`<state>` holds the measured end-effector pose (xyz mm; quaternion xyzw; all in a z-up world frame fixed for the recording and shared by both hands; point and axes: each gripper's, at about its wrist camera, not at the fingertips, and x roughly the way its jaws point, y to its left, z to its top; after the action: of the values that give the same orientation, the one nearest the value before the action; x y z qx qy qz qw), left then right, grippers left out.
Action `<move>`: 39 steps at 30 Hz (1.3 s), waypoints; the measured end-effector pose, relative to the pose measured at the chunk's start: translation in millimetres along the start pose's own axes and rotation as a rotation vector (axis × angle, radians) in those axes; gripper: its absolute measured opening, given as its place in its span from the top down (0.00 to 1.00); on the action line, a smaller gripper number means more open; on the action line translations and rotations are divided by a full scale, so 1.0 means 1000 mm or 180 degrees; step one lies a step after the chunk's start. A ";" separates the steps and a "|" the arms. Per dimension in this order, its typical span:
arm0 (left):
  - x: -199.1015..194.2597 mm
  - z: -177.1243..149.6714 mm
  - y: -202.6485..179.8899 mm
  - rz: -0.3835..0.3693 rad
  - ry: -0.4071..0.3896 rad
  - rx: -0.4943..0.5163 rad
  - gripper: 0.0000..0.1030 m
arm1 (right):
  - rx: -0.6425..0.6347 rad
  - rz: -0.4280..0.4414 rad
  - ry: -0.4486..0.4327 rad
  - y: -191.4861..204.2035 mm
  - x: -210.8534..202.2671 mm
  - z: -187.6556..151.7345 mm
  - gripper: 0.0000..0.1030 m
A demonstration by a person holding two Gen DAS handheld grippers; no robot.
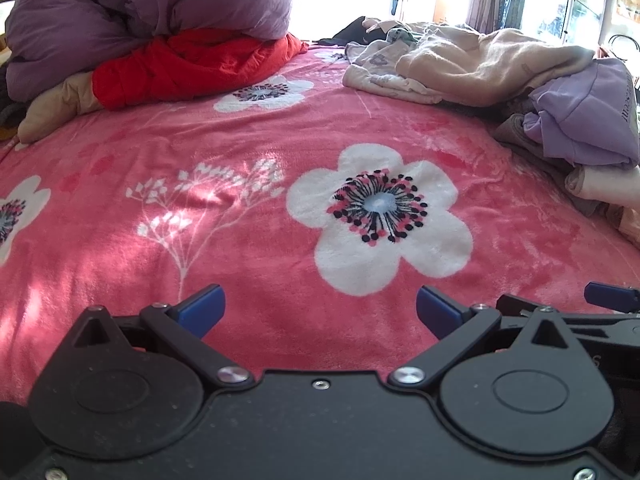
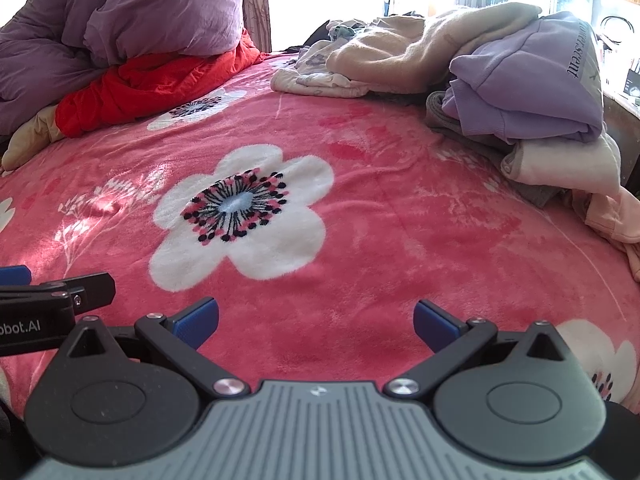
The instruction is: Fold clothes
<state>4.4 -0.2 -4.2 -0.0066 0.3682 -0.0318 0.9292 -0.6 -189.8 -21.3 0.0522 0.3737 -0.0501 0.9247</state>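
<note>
On a bed covered by a pink fleece blanket point(image 1: 256, 216) printed with large white flowers, both hand-held grippers sit low at the near edge, side by side. The left gripper point(image 1: 320, 312) has its blue-tipped fingers spread wide with only blanket between them, holding nothing. The right gripper point(image 2: 316, 322) is likewise spread wide and empty over the blanket; one of its blue fingertips point(image 1: 610, 297) shows at the right border of the left wrist view, and part of the left gripper's black body appears at the left border of the right wrist view.

The clothes to fold lie in a loose heap at the far right of the bed, well apart from both grippers. On top at the nearer end is a lilac sweatshirt point(image 2: 528, 80) with dark lettering along one side, roughly bundled. It rests on a grey garment point(image 2: 452, 120) and a pale pink-white garment point(image 2: 560, 164) that spills toward the right edge. Behind them lies a cream fleece garment point(image 2: 408, 50), and farther left a white patterned piece point(image 2: 320, 78) lies flat on the blanket.

At the far left a purple duvet point(image 1: 120, 16) is piled high over a red quilted cover point(image 1: 192, 64), with a tan cushion corner point(image 1: 56, 108) poking out beneath. Beyond the bed, bright window light washes out the background beside a curtain point(image 2: 256, 0).
</note>
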 end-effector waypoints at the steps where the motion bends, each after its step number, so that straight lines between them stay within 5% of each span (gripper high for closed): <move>1: 0.000 0.000 0.000 0.0009 0.0012 0.0008 0.00 | 0.0004 -0.0004 0.0003 0.000 0.000 0.000 0.00; 29: -0.002 -0.002 0.000 -0.0228 -0.0077 -0.0027 0.00 | 0.0015 -0.0040 0.0001 -0.002 0.001 0.000 0.00; 39: -0.003 0.021 -0.011 -0.0303 -0.0332 -0.0078 0.00 | 0.0149 -0.0012 -0.0075 -0.022 0.001 0.010 0.00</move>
<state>16.5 -11.2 13.4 -0.0372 0.3190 -0.0711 0.9443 4.2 -212.8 -16.2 0.0726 0.3616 -0.0612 0.9275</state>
